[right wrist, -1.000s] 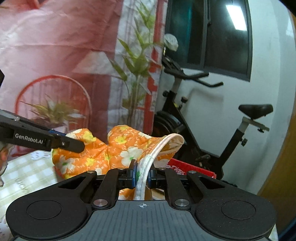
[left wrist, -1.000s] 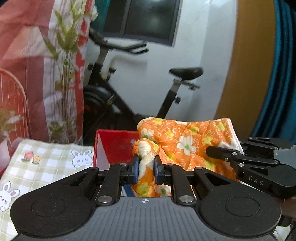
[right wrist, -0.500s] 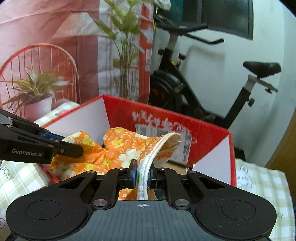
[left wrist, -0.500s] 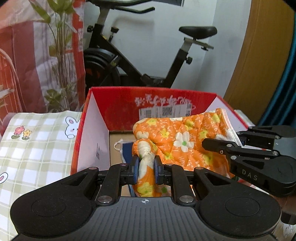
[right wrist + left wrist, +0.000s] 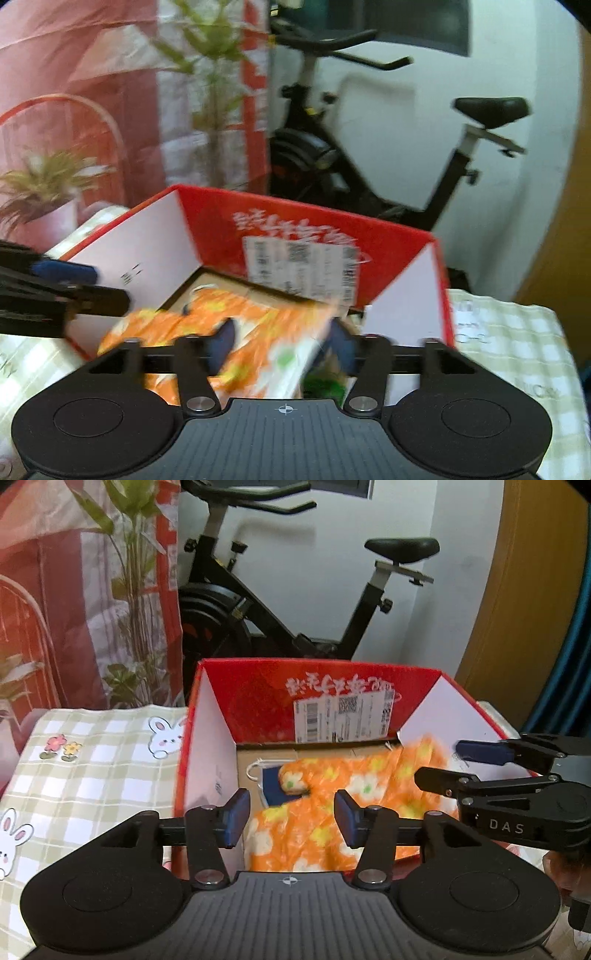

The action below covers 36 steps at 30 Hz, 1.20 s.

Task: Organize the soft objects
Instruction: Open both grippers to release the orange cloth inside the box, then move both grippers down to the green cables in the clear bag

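Observation:
An orange cloth with flower print [image 5: 332,794] lies inside the red cardboard box [image 5: 214,738], partly over a dark blue item with a white cord [image 5: 269,782]. My left gripper [image 5: 290,818] is open just above the cloth's near end. My right gripper [image 5: 282,341] is open over the same cloth [image 5: 251,332] in the box [image 5: 155,236]; this view is blurred. Each gripper shows in the other's view, the right one [image 5: 458,762] at the right and the left one [image 5: 107,286] at the left.
The box stands on a table with a checked green bunny cloth [image 5: 85,760]. An exercise bike [image 5: 258,602] stands behind the box. A red and white plant-print curtain [image 5: 74,590] hangs at the left, a brown wooden panel [image 5: 524,590] at the right.
Both grippers have opened and let go of the orange cloth, which has dropped into the red box. Before that both lowered it from above the box.

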{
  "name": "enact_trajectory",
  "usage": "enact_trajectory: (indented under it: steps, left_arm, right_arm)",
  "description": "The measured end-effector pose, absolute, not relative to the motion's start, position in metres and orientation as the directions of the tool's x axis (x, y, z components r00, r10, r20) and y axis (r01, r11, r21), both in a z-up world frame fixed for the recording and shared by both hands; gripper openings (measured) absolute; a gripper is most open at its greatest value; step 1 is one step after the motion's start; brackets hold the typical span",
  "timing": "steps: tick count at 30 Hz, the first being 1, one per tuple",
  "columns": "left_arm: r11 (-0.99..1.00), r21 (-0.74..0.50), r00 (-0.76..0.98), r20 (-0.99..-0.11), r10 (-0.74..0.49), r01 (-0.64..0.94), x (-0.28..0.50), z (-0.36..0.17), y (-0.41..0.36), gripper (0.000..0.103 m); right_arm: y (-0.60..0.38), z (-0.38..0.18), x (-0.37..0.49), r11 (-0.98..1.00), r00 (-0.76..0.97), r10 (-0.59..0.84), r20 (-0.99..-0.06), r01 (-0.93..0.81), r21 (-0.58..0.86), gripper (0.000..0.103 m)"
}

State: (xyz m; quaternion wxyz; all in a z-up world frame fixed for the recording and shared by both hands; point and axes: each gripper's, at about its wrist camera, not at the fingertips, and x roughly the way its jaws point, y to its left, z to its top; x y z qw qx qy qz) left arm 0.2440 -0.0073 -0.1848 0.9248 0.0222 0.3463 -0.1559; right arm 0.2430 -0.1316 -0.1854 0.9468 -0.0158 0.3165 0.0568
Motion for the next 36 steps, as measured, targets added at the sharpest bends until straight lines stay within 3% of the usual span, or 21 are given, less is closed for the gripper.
enact_trajectory:
  steps: [4, 6, 8, 12, 19, 30, 36]
  left_arm:
    - [0.943, -0.067, 0.718, -0.632, -0.294, 0.326, 0.231, -0.175, -0.003, 0.053]
    - [0.935, -0.068, 0.717, -0.624, -0.311, 0.347, 0.22, -0.17, 0.0, 0.053]
    - [0.923, -0.084, 0.708, -0.617, -0.344, 0.376, 0.207, -0.167, 0.005, 0.053]
    - [0.908, -0.108, 0.695, -0.608, -0.383, 0.406, 0.178, -0.167, 0.018, 0.053]
    - [0.894, -0.166, 0.661, -0.62, -0.424, 0.417, 0.134, -0.183, 0.033, 0.053]
    - [0.872, -0.262, 0.564, -0.678, -0.471, 0.413, 0.092, -0.234, 0.034, 0.052]
    - [0.877, -0.274, 0.564, -0.682, -0.466, 0.394, 0.08, -0.248, 0.034, 0.052]
  right_arm:
    - [-0.131, -0.178, 0.23, 0.996, 0.808, 0.081, -0.583, -0.093, 0.009, 0.072]
    - [-0.133, -0.172, 0.219, 0.995, 0.822, 0.094, -0.562, -0.096, 0.026, 0.086]
    - [-0.135, -0.166, 0.205, 0.993, 0.837, 0.116, -0.535, -0.1, 0.058, 0.094]
    - [-0.136, -0.154, 0.176, 0.993, 0.862, 0.112, -0.494, -0.081, 0.084, 0.102]
    - [-0.134, -0.161, 0.124, 0.973, 0.826, 0.2, -0.527, -0.103, 0.207, 0.102]
    - [-0.104, -0.204, 0.043, 0.977, 0.744, 0.212, -0.633, -0.141, 0.161, 0.102]
    - [-0.097, -0.216, 0.037, 0.994, 0.709, 0.112, -0.696, -0.068, 0.09, 0.103]
